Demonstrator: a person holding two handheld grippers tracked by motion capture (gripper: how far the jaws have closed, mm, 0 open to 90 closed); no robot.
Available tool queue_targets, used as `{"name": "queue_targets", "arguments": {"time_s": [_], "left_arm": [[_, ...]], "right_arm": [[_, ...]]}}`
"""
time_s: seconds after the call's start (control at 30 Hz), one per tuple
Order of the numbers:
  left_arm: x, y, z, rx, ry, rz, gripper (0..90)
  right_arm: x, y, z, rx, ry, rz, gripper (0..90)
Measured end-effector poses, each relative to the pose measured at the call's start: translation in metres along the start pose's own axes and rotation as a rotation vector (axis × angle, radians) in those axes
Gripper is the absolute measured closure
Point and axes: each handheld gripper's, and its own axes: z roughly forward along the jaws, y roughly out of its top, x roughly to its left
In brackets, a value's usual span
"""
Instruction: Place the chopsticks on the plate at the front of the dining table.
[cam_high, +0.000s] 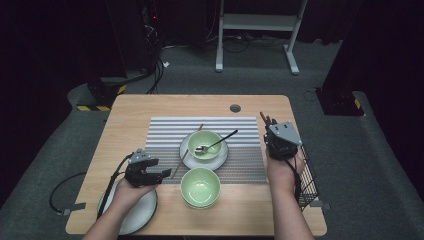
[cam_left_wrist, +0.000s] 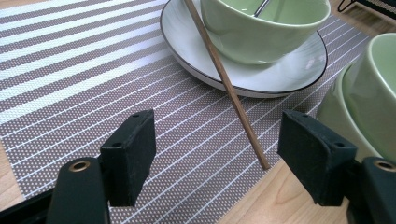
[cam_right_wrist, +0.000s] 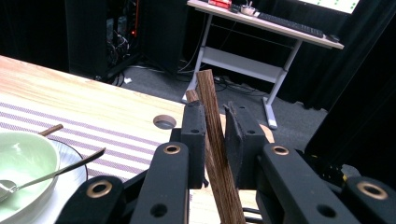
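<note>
Chopstick (cam_right_wrist: 215, 140), dark wood, clamped between the pads of the right gripper (cam_high: 272, 126); long axis near upright in the right gripper view, tip above the jaws, lower end passing down out of frame. A second stick end (cam_right_wrist: 192, 95) shows just behind the left pad; cannot tell if it is gripped too. In the high view the gripper sits at the table's (cam_high: 150, 107) right edge, above a wire basket (cam_high: 310, 180), the stick tip pointing away from the person.

Second chopstick (cam_left_wrist: 229, 86), lighter wood, lies on the striped placemat (cam_left_wrist: 70, 70), leaning on the rim of the white saucer (cam_left_wrist: 285, 74) beside the green bowl (cam_left_wrist: 261, 32). Long axis diagonal; near end at the mat's edge, far end toward the table's back.

Left gripper (cam_left_wrist: 217, 154): jaws wide apart, nothing pinched, the near chopstick end between the pads but untouched. It hovers over a grey plate (cam_high: 142, 212).

Spoon (cam_high: 215, 144) rests in the far bowl. A second green bowl (cam_high: 200, 186) stands nearer the person
</note>
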Motion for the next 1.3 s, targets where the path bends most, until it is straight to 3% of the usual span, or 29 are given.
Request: {"name": "queue_targets", "arguments": {"time_s": [0.77,0.9,1.13,1.3], "left_arm": [[-0.003,0.003,0.003,0.0,-0.012,0.008,29.8],[-0.003,0.003,0.003,-0.006,-0.013,0.003,30.0],[-0.003,0.003,0.003,-0.005,-0.015,0.004,30.0],[-0.004,0.003,0.002,-0.022,-0.022,-0.005,30.1]], "right_arm": [[0.0,0.0,0.009,0.016,0.0,0.02,78.3],[0.001,0.001,0.009,0.02,0.001,-0.001,79.4],[-0.002,0.001,0.003,0.011,0.004,-0.002,79.7],[-0.004,0.001,-0.008,0.001,0.0,-0.029,80.5]]}}
